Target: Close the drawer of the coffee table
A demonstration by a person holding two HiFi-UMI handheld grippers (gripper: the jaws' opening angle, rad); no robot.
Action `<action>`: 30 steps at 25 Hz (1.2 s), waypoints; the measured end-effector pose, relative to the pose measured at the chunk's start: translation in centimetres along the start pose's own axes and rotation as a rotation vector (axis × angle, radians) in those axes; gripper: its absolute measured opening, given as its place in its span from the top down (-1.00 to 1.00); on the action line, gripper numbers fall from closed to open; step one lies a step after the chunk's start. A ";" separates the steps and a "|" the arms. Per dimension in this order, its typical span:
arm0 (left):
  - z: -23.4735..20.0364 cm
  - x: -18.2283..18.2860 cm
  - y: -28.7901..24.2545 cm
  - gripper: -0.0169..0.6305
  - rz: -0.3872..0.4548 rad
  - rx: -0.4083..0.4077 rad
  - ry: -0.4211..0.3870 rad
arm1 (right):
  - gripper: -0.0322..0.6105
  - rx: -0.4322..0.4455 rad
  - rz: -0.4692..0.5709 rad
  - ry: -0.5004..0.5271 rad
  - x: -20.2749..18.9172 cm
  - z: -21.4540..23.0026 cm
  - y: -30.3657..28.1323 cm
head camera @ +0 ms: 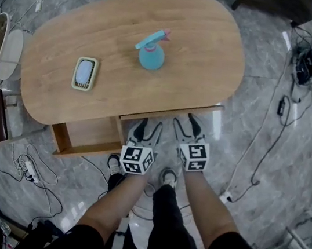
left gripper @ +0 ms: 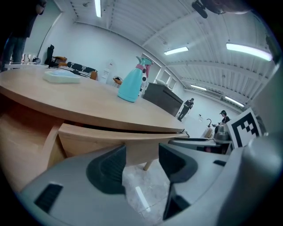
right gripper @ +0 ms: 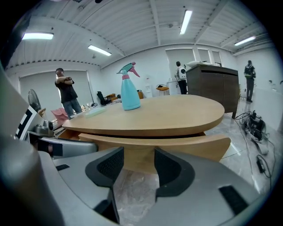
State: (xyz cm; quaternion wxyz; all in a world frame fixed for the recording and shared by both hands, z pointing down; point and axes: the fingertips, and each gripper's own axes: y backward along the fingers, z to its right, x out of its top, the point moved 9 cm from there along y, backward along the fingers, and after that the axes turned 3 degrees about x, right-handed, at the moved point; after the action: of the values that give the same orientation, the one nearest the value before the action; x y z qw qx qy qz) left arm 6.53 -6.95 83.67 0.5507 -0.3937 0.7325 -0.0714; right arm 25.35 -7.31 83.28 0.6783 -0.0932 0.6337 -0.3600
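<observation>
Pale wood drawer front (head camera: 170, 111) sticks out a little from under the table (head camera: 177, 30) top, its long axis running side to side across both grippers. Left gripper (head camera: 146, 129) sits just before its left end, right gripper (head camera: 186, 124) nearer mid-span. Both jaws stand partly apart, nothing between them. Front lies straight ahead of the jaws. Closing likely calls for an even forward push from both.
</observation>
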 end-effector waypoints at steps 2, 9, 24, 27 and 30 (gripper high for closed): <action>-0.3 0.5 -0.5 0.23 0.010 -0.002 -0.003 | 0.25 0.006 0.003 0.016 0.6 0.1 -0.6; -0.9 1.5 -1.7 0.23 0.028 -0.020 -0.047 | 0.25 -0.017 0.029 0.017 1.6 0.5 -2.0; -1.6 2.1 -3.3 0.23 0.055 -0.029 -0.073 | 0.25 -0.024 0.086 0.031 2.1 0.5 -3.8; -1.8 2.3 -3.6 0.23 0.062 -0.045 -0.091 | 0.25 -0.025 0.089 0.025 2.1 0.6 -4.3; -2.0 2.4 -3.9 0.23 0.068 -0.062 -0.116 | 0.25 -0.037 0.105 0.028 1.7 1.0 -4.7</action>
State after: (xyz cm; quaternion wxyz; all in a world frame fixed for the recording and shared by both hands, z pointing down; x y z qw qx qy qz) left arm 6.53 -11.89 84.73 0.5817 -0.3892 0.7142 -0.0071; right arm 24.41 -12.10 84.85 0.6855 -0.0671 0.6537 -0.3135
